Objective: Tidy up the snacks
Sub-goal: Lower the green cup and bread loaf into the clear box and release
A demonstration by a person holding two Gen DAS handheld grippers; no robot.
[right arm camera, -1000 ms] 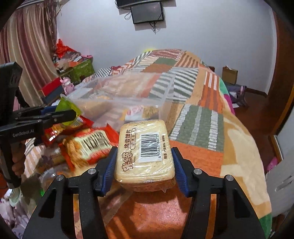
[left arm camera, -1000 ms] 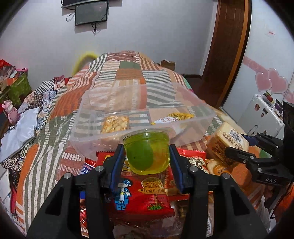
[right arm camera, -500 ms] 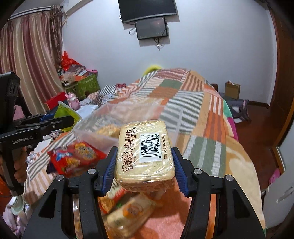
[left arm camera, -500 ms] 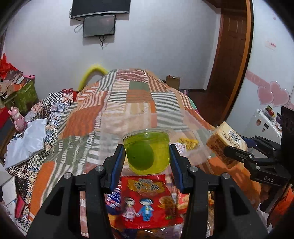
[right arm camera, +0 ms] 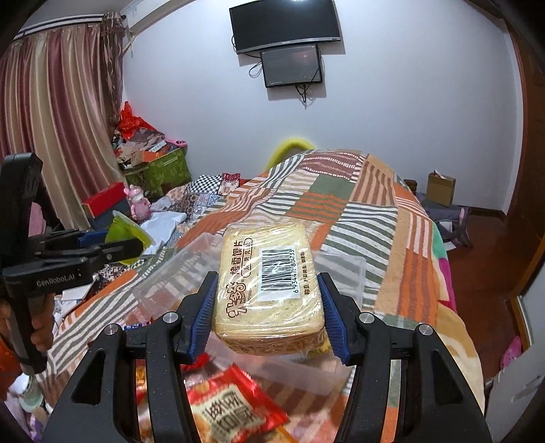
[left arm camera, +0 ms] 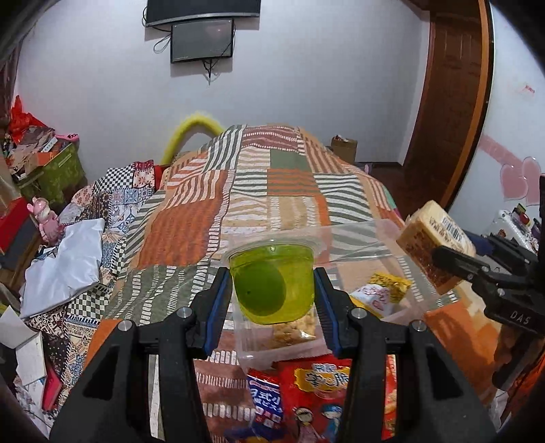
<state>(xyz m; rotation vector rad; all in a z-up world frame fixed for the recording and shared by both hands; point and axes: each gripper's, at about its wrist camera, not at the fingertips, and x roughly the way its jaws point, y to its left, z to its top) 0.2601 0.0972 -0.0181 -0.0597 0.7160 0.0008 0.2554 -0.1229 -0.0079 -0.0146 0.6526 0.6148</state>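
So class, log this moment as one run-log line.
left gripper: shut on green jelly cup | right gripper: shut on toast pack | both above clear bin

White wall (right arm camera: pixel 391 119) w/ TV (right arm camera: pixel 285 25), patchwork bed (left arm camera: pixel 272 191).

Green jelly cup (left arm camera: pixel 271 285): translucent, rim uppermost, raised above the near end of the clear plastic bin (left arm camera: pixel 354 235). Wrapped toast pack (right arm camera: pixel 270 286): pale yellow, barcode label facing up, raised over the bin's right side. Inside the bin lie a cracker packet (left arm camera: pixel 294 332) and a small yellow-white packet (left arm camera: pixel 379 294). Red snack bags (left arm camera: pixel 316 392) lie just beside the bin's near wall.
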